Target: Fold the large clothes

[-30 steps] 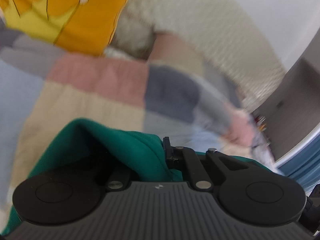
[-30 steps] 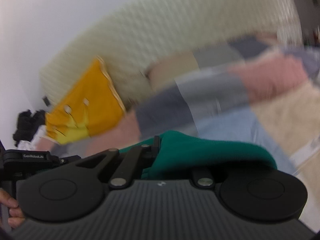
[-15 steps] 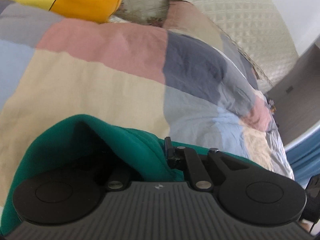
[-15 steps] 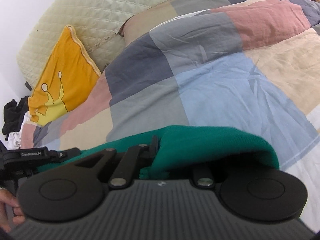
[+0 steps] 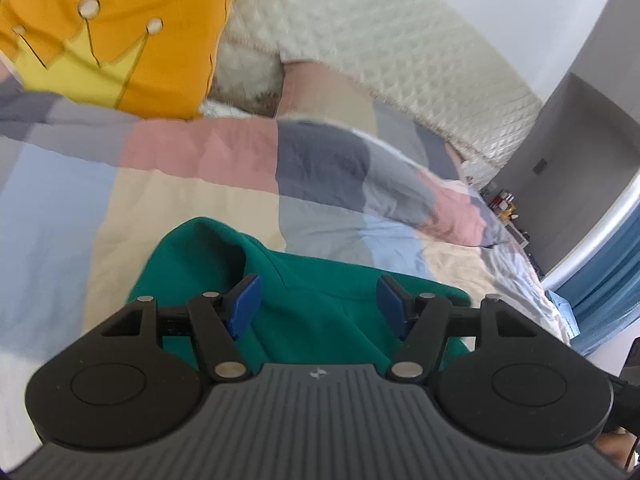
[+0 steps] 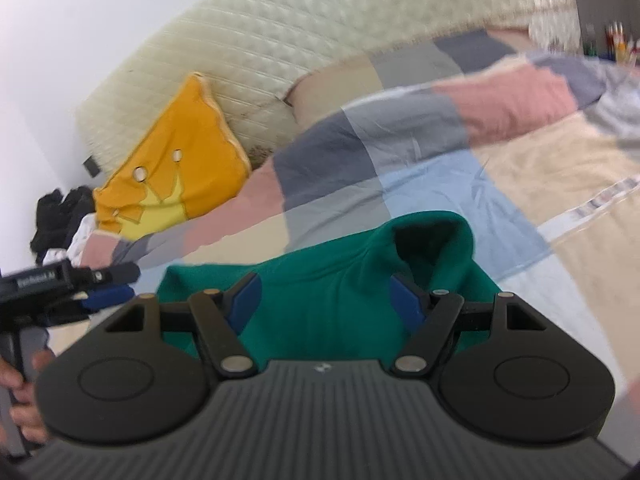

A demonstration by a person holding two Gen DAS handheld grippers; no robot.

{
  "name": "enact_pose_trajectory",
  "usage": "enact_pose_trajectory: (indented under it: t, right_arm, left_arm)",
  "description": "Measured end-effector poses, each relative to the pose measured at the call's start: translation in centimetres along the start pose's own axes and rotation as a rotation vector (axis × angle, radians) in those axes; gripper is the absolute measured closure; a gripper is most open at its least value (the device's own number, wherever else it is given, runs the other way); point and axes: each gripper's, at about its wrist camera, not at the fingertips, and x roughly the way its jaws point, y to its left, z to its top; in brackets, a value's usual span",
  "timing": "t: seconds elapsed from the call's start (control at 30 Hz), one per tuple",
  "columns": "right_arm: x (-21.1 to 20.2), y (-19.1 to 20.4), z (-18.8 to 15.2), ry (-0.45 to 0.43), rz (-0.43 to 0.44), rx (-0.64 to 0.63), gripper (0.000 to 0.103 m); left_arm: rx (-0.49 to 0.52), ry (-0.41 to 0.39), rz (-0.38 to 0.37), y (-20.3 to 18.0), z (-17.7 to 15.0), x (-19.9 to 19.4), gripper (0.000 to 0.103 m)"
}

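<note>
One green garment point(image 5: 320, 304) lay bunched on the patchwork bedspread point(image 5: 192, 196), a raised fold at each end | my left tool point(image 5: 316, 306) spread wide over it, gripping nothing | my right tool point(image 6: 326, 300) likewise spread | yellow crown pillow point(image 6: 176, 160) near headboard point(image 6: 320, 28).

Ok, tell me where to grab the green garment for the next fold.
Take the green garment at its raised, rolled corner, likely coming from above with the open right gripper. That hump stands clear of the patchwork duvet, so fingers can close around it.
</note>
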Motion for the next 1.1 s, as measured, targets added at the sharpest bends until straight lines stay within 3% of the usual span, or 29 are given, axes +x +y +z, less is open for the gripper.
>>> enact_pose_trajectory:
  t: [0.4,0.63,0.83,1.1]
  right_arm:
    - [-17.6,5.0,-6.2,-0.096,0.004,-0.104,0.03]
    - [-25.4,5.9,-9.9,-0.157,0.015,-0.13,0.03]
    - [-28.1,5.6,-13.6,-0.154,0.014,-0.16,0.03]
    - [-26.4,3.4,-18.6,-0.092,0.007,-0.134,0.03]
  left_arm:
    - [0.03,-0.064,0.035,-4.2,-6.3,-22.1,0.034]
    - [0.024,-0.088,0.057,-4.9,-11.1,-31.6,0.034]
    - [0.019,-0.067,0.083,-3.2,-15.6,-34.8,0.034]
    - [-0.007,0.072,0.121,1.3,-20.6,-33.3,0.034]
